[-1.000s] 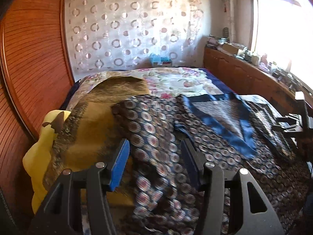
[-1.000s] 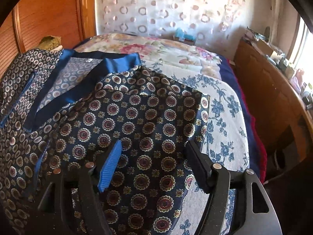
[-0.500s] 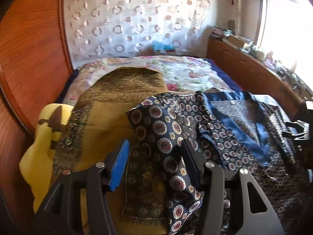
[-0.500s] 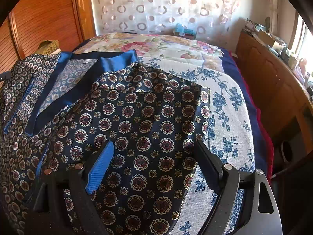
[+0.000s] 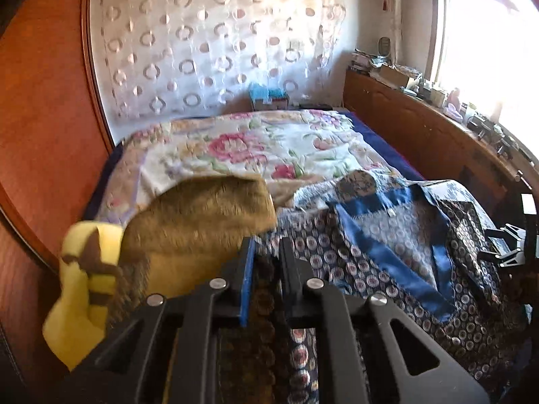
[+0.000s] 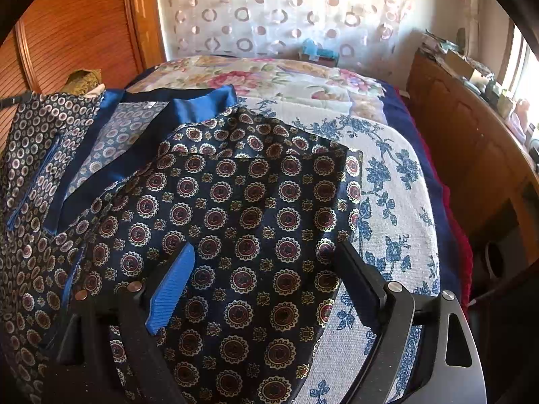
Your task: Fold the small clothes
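A navy garment with a medallion print and a blue satin collar (image 5: 387,259) lies spread on the bed; it also fills the right wrist view (image 6: 235,208). My left gripper (image 5: 266,252) is shut on the garment's left edge, with patterned cloth pinched between its fingers. My right gripper (image 6: 266,252) is open and hovers just above the garment's folded right side, fingers on either side of the cloth. The right gripper also shows at the right edge of the left wrist view (image 5: 508,245).
A mustard-gold cloth (image 5: 202,222) and a yellow item (image 5: 84,286) lie at the garment's left. A floral quilt (image 5: 256,144) covers the far bed. A blue-flowered white sheet (image 6: 394,202) lies right of the garment. A wooden cabinet (image 5: 421,134) runs along the right.
My left gripper has closed from open onto the garment's left edge and drawn it toward the right. My right gripper has stayed open, shifting slightly over the garment.
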A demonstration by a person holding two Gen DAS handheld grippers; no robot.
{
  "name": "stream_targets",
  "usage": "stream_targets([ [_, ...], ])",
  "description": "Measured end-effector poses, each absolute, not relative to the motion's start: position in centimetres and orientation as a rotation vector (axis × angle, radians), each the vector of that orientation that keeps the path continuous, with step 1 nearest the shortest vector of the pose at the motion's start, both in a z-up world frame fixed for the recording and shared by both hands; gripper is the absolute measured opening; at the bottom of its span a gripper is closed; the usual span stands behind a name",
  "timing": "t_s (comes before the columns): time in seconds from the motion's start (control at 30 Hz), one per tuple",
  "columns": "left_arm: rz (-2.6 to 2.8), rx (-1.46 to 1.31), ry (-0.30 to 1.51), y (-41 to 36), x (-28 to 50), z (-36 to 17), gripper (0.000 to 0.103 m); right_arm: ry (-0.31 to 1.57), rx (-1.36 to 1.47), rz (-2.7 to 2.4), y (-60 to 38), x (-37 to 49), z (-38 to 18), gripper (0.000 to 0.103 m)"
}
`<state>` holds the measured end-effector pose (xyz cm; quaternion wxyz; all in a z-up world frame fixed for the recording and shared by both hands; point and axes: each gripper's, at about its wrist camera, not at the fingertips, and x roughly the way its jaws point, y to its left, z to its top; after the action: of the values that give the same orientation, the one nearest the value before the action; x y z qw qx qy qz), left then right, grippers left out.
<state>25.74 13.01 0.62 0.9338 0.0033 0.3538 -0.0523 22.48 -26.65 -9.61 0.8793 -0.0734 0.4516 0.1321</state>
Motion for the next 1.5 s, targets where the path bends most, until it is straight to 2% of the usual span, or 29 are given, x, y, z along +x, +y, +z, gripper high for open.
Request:
stream_targets([
  [0.3,-0.079,0.019,0.755,13.3,25.4,0.0,0.031,0.942,-0.153,0.276,-26.7,22.5,-9.6,0.087],
  [0.4,-0.048,0.041,0.761,13.5,24.3,-0.3,0.034,0.942,-0.153,0.276,-26.6,22.5,-9.6,0.087],
  [0.73,-0.048,0.03,0.836,13.0,23.9,-3.2,0.035,0.942,-0.153,0.276,-26.6,22.5,-9.6,0.087],
  [1.2,-0.052,0.035,0.854,12.5,24.7,-4.7,0.035,0.94,-0.145,0.273,-26.5,22.7,-9.5,0.087],
  [1.5,-0.05,0.037,0.835,12.3,24.6,-4.6,0.035,0.921,-0.155,0.215,-27.9,26.7,-8.8,0.085],
])
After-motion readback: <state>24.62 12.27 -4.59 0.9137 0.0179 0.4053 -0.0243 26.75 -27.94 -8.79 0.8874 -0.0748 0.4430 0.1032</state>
